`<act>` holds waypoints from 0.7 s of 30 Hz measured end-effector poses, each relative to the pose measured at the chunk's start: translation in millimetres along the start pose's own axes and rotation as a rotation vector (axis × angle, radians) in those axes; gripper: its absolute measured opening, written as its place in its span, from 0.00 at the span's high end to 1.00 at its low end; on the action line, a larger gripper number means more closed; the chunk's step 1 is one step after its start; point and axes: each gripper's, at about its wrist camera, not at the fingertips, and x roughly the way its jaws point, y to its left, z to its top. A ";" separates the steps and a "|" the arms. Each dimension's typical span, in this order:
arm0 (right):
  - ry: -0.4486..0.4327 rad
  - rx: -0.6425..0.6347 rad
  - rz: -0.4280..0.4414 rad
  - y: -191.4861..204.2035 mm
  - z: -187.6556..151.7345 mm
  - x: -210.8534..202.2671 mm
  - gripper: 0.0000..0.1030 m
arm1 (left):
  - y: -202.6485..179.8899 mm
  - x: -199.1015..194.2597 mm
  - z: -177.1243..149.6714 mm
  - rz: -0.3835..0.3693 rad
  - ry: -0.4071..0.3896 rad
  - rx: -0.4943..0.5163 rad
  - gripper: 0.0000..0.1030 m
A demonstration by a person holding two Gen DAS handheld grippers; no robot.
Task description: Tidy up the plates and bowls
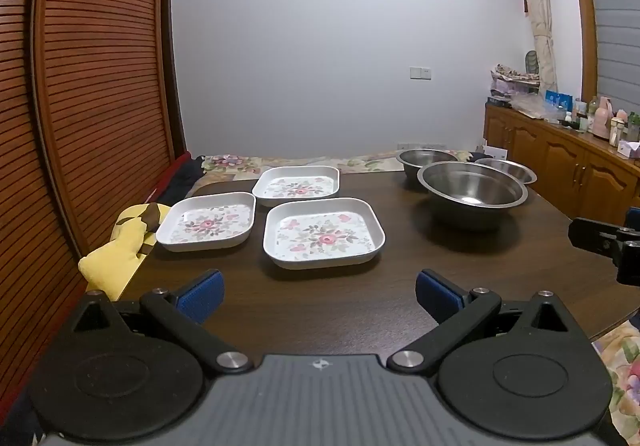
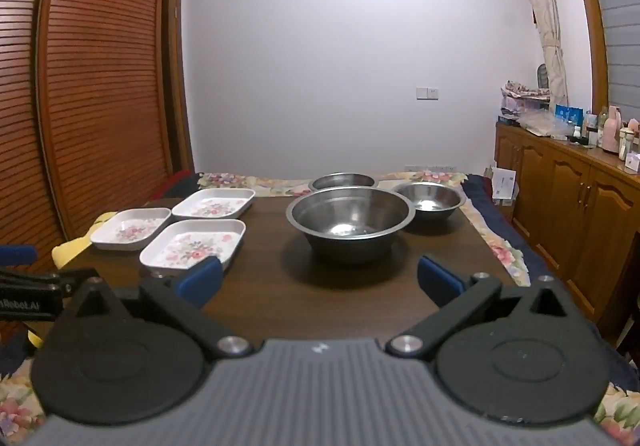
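Three white square plates with a floral print lie on the dark wooden table (image 1: 320, 310): a near one (image 1: 323, 233), a left one (image 1: 208, 222) and a far one (image 1: 298, 185). Three steel bowls stand at the right: a large near one (image 1: 472, 192), one behind it (image 1: 426, 162) and one at the far right (image 1: 506, 168). My left gripper (image 1: 318, 296) is open and empty, just short of the near plate. My right gripper (image 2: 320, 280) is open and empty, in front of the large bowl (image 2: 350, 224). The plates (image 2: 194, 244) lie to its left.
A yellow plush toy (image 1: 120, 246) lies at the table's left edge. A slatted wooden wardrobe (image 1: 92, 86) stands at the left. A wooden sideboard (image 2: 572, 198) with bottles runs along the right. A floral cloth (image 1: 304, 162) lies beyond the table.
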 end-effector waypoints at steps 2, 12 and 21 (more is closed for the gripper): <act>0.000 -0.002 0.001 0.0 0.0 -0.5 0.00 | -0.4 -0.4 -0.6 0.000 -0.001 0.002 0.00; 0.007 -0.002 0.002 -0.1 0.4 0.2 0.00 | -3.2 -0.4 -0.9 0.006 0.000 0.007 0.00; 0.015 0.005 0.009 0.2 1.5 0.4 0.00 | -3.0 -1.0 -1.0 0.006 -0.001 0.008 0.00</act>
